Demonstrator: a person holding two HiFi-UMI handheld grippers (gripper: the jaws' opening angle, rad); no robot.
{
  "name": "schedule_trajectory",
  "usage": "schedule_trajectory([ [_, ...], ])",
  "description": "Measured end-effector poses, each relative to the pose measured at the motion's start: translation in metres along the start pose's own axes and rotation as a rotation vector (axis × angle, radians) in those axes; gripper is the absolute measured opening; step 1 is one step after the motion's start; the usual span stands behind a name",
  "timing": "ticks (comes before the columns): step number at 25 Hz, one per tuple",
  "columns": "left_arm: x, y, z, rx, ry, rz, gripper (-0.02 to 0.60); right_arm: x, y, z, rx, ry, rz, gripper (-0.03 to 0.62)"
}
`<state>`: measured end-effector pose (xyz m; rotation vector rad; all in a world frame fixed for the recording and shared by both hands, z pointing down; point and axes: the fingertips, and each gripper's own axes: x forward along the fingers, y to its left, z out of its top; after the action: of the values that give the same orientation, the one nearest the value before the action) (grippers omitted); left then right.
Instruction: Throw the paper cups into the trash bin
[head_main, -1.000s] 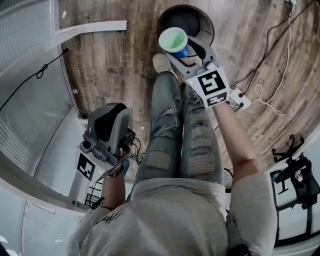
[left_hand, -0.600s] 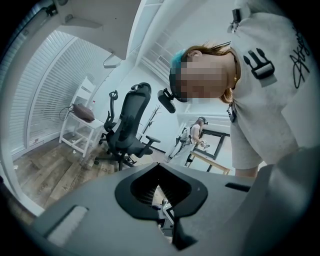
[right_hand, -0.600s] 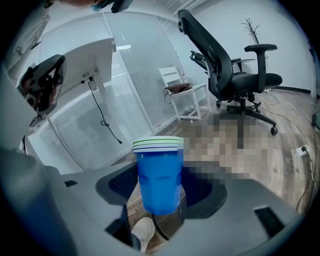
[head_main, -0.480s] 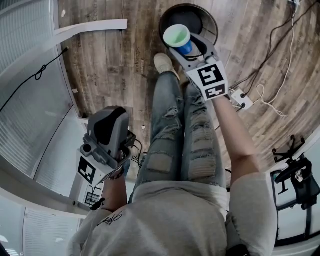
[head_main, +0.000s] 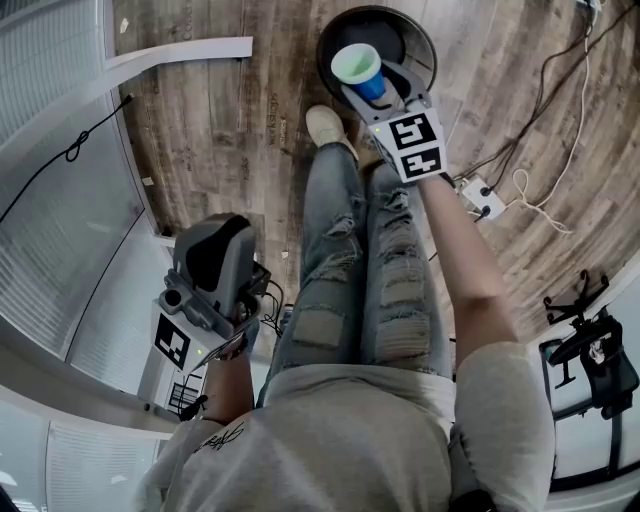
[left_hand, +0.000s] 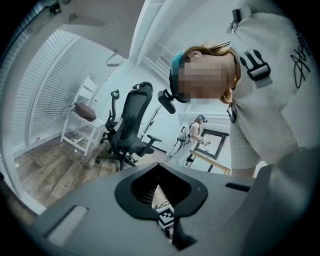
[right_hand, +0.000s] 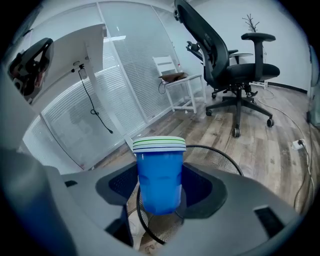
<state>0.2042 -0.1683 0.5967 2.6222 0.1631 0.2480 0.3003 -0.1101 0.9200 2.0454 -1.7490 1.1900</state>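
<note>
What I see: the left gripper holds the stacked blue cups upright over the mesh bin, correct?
Wrong gripper: the right gripper holds the stacked blue cups upright over the mesh bin. The right gripper view shows them between its jaws.

The right gripper (head_main: 368, 88) has carried the stacked paper cups (head_main: 356, 66) farther out (away from the legs (head_main: 345, 250)), so they now hang over the trash bin (head_main: 432, 48).

Ripped jeans (head_main: 360, 270), grey T-shirt (head_main: 350, 430), pale shoe (head_main: 325, 125)
</note>
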Motion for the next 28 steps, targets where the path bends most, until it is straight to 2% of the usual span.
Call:
schedule_trajectory([
  [14, -0.011, 0.006, -0.015, -0.007, 0.029, 0.007, 0.003, 0.015, -0.027, -0.061, 0.014, 0.135, -0.068, 0.281],
  [28, 0.000, -0.004, -0.013, -0.006, 0.013, -0.029, 0.003, 0.015, -0.030, -0.076, 0.058, 0.169, -0.070, 0.282],
])
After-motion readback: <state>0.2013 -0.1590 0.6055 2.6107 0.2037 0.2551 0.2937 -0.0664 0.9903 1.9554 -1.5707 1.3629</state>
